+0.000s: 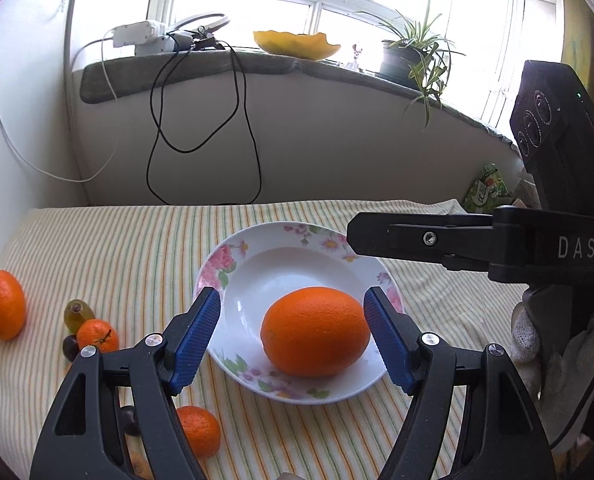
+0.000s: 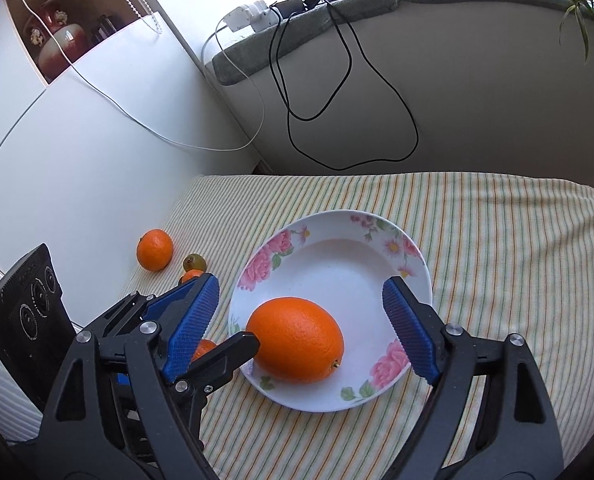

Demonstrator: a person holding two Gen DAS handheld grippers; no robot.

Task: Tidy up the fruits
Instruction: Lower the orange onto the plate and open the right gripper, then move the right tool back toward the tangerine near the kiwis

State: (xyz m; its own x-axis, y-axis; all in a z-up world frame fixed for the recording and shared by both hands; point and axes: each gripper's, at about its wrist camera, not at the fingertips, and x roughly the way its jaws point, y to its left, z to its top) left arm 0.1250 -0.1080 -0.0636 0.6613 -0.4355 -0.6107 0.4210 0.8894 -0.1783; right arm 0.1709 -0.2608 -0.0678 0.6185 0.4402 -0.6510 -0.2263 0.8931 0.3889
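A: One big orange (image 1: 315,332) lies on its side in the hollow of the flowered plate (image 1: 257,264), toward the plate's near rim. The plate sits on the striped cloth (image 1: 137,248) around the middle of the table.

B: And the grippers?

A: Both stand spread with nothing pinched. The left gripper (image 1: 293,320) has its blue pads (image 1: 195,340) on either side of the orange; whether the right-hand pad touches the peel cannot be told from these views. The right gripper (image 2: 301,320) also stands wide, its pads clear of the fruit in its own view. No earlier view is given to compare.

B: Where does the right one show from the left side?

A: Its black finger reaches across the far rim of the plate from the right edge of the picture, with a white glove (image 1: 525,336) below it.

B: What else is on the cloth?

A: Toward the table's left edge lies a mandarin (image 1: 1,304) on its own. Nearer the plate sit a green grape (image 1: 78,314), a small mandarin (image 1: 97,335) and a dark grape (image 1: 69,347), close together. Another mandarin (image 1: 199,430) lies by the near edge, partly behind the left gripper's arm, with a dark fruit beside it that is too hidden to name.

B: Behind the table?

A: A windowsill (image 1: 257,60) carries a potted plant (image 1: 413,56) and a yellow bowl (image 1: 297,45), and black cables (image 1: 201,120) hang down the wall.
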